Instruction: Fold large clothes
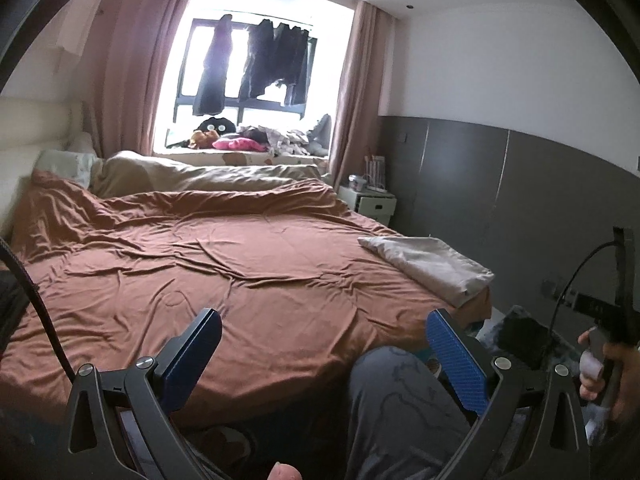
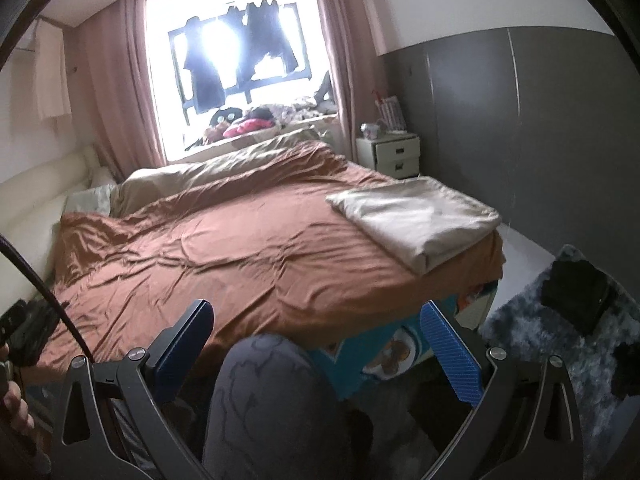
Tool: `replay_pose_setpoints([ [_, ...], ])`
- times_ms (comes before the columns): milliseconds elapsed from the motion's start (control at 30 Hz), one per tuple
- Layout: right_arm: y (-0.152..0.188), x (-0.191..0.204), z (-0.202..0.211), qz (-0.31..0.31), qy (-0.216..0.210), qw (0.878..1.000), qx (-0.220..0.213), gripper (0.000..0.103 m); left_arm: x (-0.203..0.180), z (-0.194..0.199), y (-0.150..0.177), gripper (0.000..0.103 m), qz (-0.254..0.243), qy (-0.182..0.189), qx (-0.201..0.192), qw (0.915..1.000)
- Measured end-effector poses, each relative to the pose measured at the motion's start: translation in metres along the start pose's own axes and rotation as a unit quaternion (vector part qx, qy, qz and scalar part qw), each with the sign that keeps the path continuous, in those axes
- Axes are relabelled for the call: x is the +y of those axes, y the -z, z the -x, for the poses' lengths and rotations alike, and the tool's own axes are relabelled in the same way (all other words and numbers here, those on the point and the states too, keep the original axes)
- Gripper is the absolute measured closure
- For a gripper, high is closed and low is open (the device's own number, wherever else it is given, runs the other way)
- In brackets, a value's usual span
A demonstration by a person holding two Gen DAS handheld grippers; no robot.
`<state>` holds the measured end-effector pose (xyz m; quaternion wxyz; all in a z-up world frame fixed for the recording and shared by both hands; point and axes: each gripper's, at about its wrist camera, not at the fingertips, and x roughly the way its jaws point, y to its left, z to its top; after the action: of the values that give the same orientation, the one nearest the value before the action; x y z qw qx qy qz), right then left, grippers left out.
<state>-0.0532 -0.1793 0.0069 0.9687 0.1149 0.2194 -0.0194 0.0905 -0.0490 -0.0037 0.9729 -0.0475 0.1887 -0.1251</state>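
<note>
A beige cloth [image 1: 430, 266] lies folded into a flat rectangle on the right part of the bed; it also shows in the right wrist view [image 2: 416, 220]. The bed carries a rumpled brown cover [image 1: 208, 264], also in the right wrist view [image 2: 224, 256]. My left gripper [image 1: 324, 344] is open and empty, held above the near edge of the bed. My right gripper [image 2: 316, 336] is open and empty, above the person's knee [image 2: 264, 384] at the bed's near edge. Both stand well short of the cloth.
A white bedside cabinet [image 2: 390, 154] stands by the grey wall. A beige duvet [image 1: 192, 176] lies along the far side. Dark clothes [image 1: 256, 60] hang in the window, toys on the sill. A grey shaggy rug [image 2: 560, 332] with a black object lies right of the bed.
</note>
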Motion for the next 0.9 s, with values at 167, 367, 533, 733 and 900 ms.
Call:
replay_pose_setpoints([
  [167,0.002,0.009,-0.004,-0.006,-0.014,1.0,0.008,0.0,-0.002,0.003,0.007,0.0,-0.001,-0.014,-0.002,0.9999],
  [367,0.007,0.018,0.001,-0.008,-0.013,1.0,0.006,0.0,-0.004,0.013,0.009,0.0,-0.003,-0.02,-0.01,0.9998],
  [533,0.013,0.023,0.003,-0.004,-0.017,1.0,0.007,0.0,-0.006,0.01,0.01,0.0,-0.004,-0.015,-0.001,0.9999],
  [733,0.018,0.028,0.003,-0.002,-0.013,1.0,0.002,0.0,-0.008,0.01,0.01,0.0,-0.004,-0.02,-0.005,0.9998],
  [900,0.019,0.027,0.0,-0.011,-0.019,1.0,0.007,0.0,-0.005,0.011,0.009,0.0,-0.002,-0.029,-0.008,0.9996],
])
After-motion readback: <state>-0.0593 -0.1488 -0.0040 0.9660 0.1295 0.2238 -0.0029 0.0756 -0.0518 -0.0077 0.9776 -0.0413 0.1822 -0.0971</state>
